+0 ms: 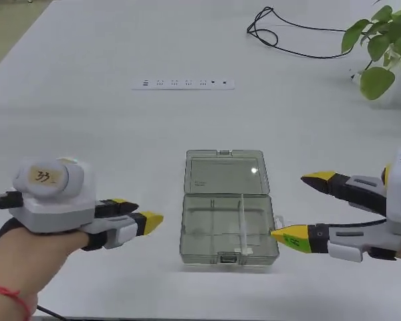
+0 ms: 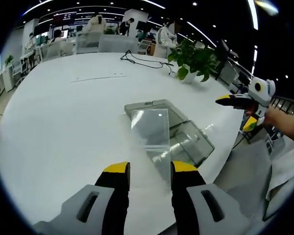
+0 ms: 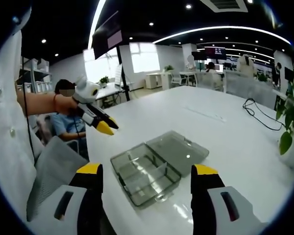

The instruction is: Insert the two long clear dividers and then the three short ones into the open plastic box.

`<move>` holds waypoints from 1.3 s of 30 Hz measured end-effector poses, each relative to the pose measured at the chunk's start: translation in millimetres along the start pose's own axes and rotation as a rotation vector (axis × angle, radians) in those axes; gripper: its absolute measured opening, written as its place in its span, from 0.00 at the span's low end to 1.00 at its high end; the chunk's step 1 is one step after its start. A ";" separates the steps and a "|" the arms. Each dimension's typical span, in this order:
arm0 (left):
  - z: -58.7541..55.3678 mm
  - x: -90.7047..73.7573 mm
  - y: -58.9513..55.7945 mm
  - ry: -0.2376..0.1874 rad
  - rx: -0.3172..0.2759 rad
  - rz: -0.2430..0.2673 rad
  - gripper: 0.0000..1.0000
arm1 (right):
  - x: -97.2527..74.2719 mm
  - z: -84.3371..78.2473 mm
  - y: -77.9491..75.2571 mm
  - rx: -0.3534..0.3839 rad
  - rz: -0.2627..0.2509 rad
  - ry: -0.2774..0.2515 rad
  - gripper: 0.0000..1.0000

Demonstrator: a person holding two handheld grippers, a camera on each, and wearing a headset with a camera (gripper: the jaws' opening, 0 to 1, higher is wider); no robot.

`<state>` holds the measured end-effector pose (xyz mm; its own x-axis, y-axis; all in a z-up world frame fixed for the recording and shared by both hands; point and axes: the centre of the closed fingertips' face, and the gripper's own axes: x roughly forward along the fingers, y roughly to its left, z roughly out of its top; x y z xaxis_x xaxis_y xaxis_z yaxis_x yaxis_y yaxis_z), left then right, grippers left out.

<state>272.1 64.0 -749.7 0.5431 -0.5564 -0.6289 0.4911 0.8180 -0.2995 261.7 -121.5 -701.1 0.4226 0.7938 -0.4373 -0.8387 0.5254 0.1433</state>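
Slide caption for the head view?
Open plastic box with clear dividers inside, on white workbench, between left gripper and open right gripper.

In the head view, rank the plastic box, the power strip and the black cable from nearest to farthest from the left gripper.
1. The plastic box, just right of the left gripper.
2. The power strip, farther back, mid-table.
3. The black cable, at the far back right.
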 end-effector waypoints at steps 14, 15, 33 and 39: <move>26.5 2.8 -50.3 -0.110 -0.039 -0.114 0.31 | 24.0 40.2 24.8 0.184 0.019 -0.089 0.51; 27.8 3.4 -52.8 -0.114 -0.037 -0.118 0.31 | 26.9 41.0 26.5 0.186 0.020 -0.088 0.48; 44.1 13.7 -88.1 -0.153 0.016 -0.203 0.31 | 61.2 47.3 36.2 0.433 0.000 -0.098 0.17; 44.4 13.3 -89.3 -0.156 0.023 -0.202 0.28 | 63.5 43.6 33.1 0.519 -0.045 -0.090 0.07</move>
<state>265.7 -22.9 -699.5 0.5303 -0.7252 -0.4392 0.6143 0.6857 -0.3904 275.8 -40.3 -685.5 0.5010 0.7784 -0.3782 -0.5482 0.6236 0.5573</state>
